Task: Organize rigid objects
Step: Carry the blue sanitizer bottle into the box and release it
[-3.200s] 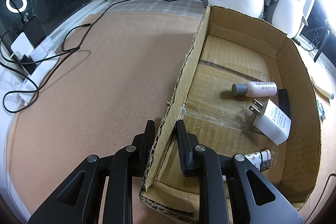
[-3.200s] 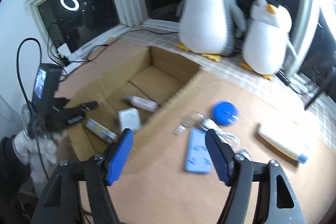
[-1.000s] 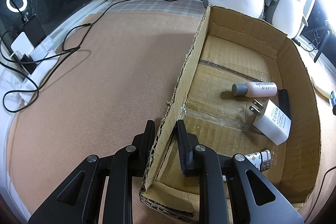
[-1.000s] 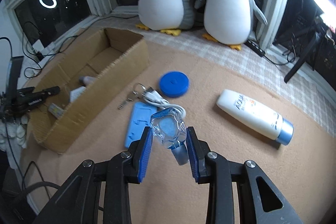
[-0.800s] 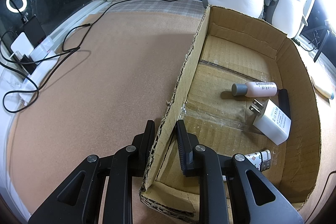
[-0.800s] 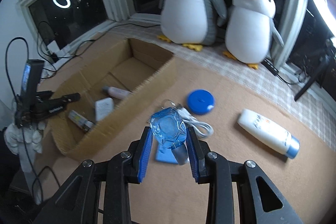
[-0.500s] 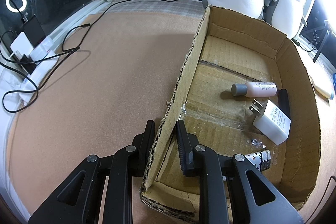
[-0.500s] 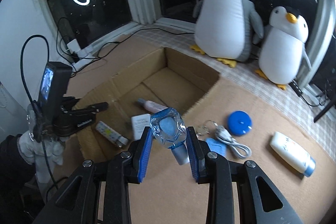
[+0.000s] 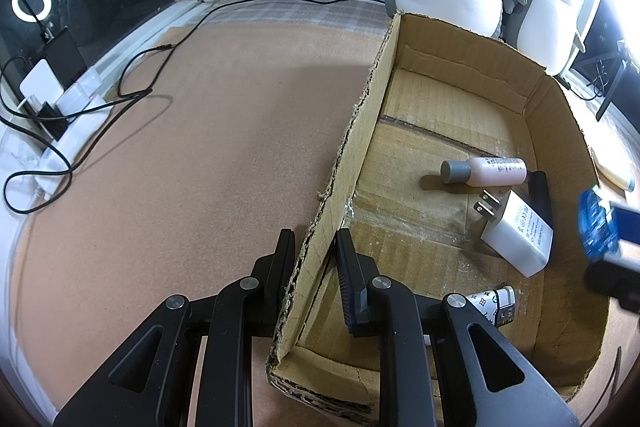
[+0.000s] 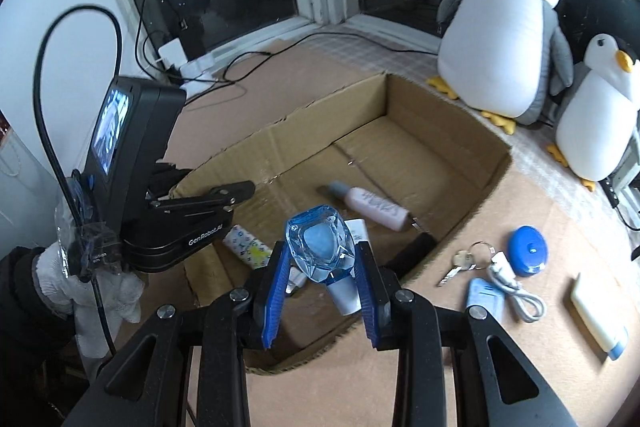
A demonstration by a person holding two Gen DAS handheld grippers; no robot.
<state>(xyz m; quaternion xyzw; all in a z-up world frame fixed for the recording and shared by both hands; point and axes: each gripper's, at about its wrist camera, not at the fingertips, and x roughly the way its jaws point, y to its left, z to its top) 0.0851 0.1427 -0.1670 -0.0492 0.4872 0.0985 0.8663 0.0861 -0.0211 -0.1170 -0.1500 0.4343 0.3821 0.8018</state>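
My right gripper (image 10: 320, 267) is shut on a clear blue faceted bottle (image 10: 320, 251), white cap toward me, held above the near part of the open cardboard box (image 10: 472, 131); the bottle (image 9: 596, 223) shows blurred at the right edge of the left wrist view. My left gripper (image 9: 312, 247) is shut on the box's left wall (image 9: 360, 131). Inside the box lie a pink bottle with a grey cap (image 9: 484, 171), a white plug adapter (image 9: 516, 235), a black bar (image 9: 538, 187) and a patterned tube (image 9: 492, 303).
On the brown mat right of the box lie keys (image 10: 460, 263), a blue round case (image 10: 528, 251), a white cable (image 10: 516, 291), a light blue flat case (image 10: 486, 299) and a white tube (image 10: 596, 319). Two plush penguins (image 10: 504, 39) stand behind. Cables and a power strip (image 9: 68, 115) lie left.
My right gripper has carried the blue bottle leftward from above the loose items to above the box. The left gripper has stayed clamped on the box wall.
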